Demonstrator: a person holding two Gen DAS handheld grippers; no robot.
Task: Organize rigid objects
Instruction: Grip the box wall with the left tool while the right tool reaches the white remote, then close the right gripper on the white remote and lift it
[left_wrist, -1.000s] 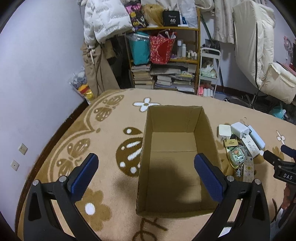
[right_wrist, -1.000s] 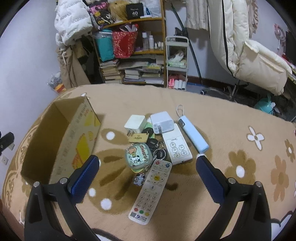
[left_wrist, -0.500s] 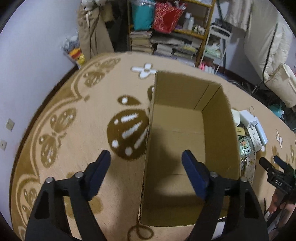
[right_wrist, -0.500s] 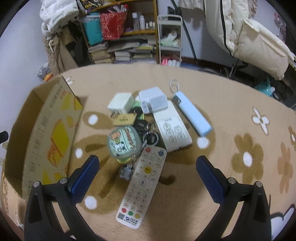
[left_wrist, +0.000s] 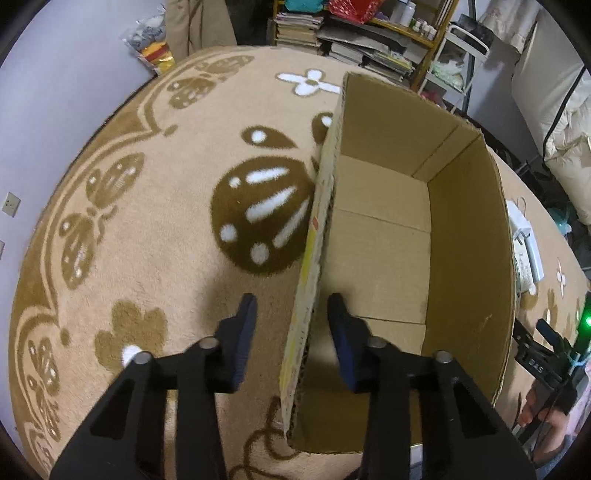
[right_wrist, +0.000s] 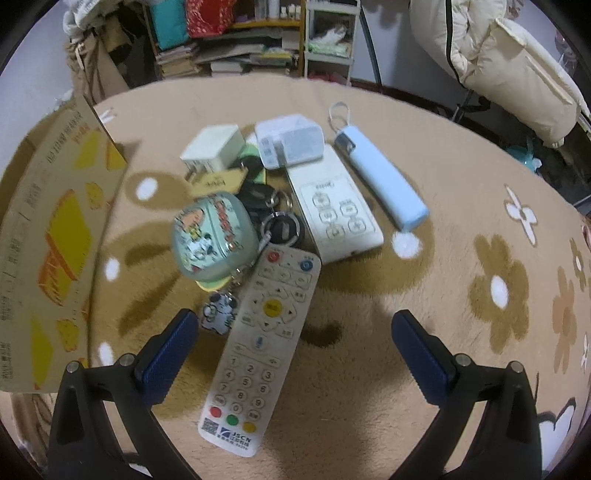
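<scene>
Currently left gripper (left_wrist: 291, 339) straddles the left wall of the open brown cardboard box (left_wrist: 469, 236): one blue pad outside, one inside, gap visible on both sides of the wall, so jaws partly apart, not clamped. Box sits on the tan carpet with brown flower and ladybird patterns (left_wrist: 147, 221), interior bare cardboard.

Right gripper (right_wrist: 295, 347) hovers over the pile of small items just right of the box, jaws wide apart, gripping nothing. Long white remote with coloured buttons (right_wrist: 258, 347) lies between the pads, not touched by them. Beyond it: round green cartoon-print case (right_wrist: 212, 238), black key fobs on rings (right_wrist: 273, 218), small cartoon charm (right_wrist: 219, 312). Further back: flat white remote with four buttons (right_wrist: 334, 206), pale blue power bank with wrist loop (right_wrist: 384, 184), two white charger plugs (right_wrist: 288, 146) side by side, gold tag (right_wrist: 218, 181). All items touching or overlapping in one cluster on the carpet. Right-wrist view is slightly blurred.
</scene>
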